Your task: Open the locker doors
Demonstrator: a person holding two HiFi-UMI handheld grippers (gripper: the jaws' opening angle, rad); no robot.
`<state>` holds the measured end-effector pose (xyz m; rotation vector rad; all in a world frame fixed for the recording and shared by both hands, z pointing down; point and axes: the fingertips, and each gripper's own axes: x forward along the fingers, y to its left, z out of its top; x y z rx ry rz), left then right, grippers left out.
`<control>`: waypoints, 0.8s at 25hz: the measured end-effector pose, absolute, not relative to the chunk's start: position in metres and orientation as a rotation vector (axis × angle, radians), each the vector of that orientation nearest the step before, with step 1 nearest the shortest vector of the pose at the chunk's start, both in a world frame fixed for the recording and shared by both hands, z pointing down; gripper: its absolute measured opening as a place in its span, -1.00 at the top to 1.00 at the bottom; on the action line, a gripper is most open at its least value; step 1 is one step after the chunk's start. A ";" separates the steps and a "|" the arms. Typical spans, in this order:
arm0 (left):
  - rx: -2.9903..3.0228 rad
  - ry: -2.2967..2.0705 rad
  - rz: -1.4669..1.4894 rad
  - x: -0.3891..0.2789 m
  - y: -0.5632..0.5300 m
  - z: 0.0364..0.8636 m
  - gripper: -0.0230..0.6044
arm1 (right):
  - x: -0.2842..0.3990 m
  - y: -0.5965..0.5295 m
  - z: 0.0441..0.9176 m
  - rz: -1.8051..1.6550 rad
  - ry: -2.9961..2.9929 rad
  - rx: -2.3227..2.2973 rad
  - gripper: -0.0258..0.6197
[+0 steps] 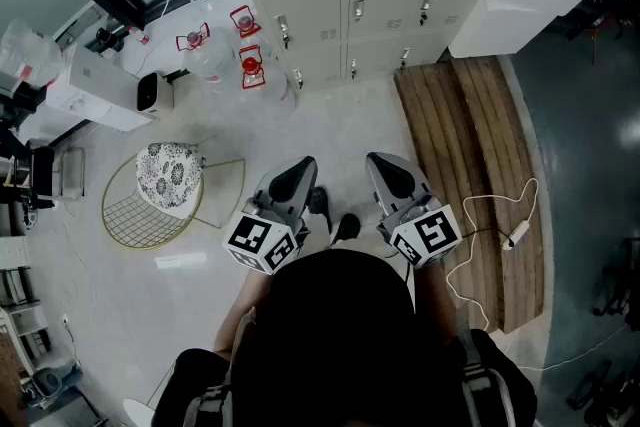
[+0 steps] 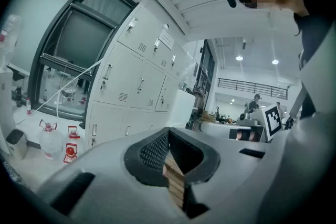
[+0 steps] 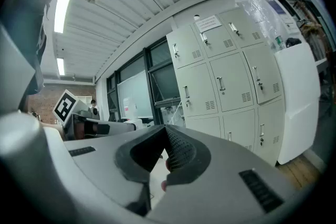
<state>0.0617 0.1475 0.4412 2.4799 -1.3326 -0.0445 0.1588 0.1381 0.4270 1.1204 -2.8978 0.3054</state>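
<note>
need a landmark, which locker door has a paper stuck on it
The top-row door, middle of the three in the right gripper view: a white sheet sits at its upper edge. The others show only handles and vents.

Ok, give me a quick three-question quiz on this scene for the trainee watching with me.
1. True or false: one door of the lockers already stands open.
2. The right gripper has its jaws: A) wide apart, B) together with nothing between them, C) closed on a door handle.
3. Fill in: the wire chair stands on the person's ____ side.

Key: 1 false; 2 B; 3 left.
</note>
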 end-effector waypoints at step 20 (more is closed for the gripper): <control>2.456 -1.311 -0.079 0.033 0.097 0.456 0.87 | 0.139 0.086 0.434 0.360 -2.866 1.170 0.91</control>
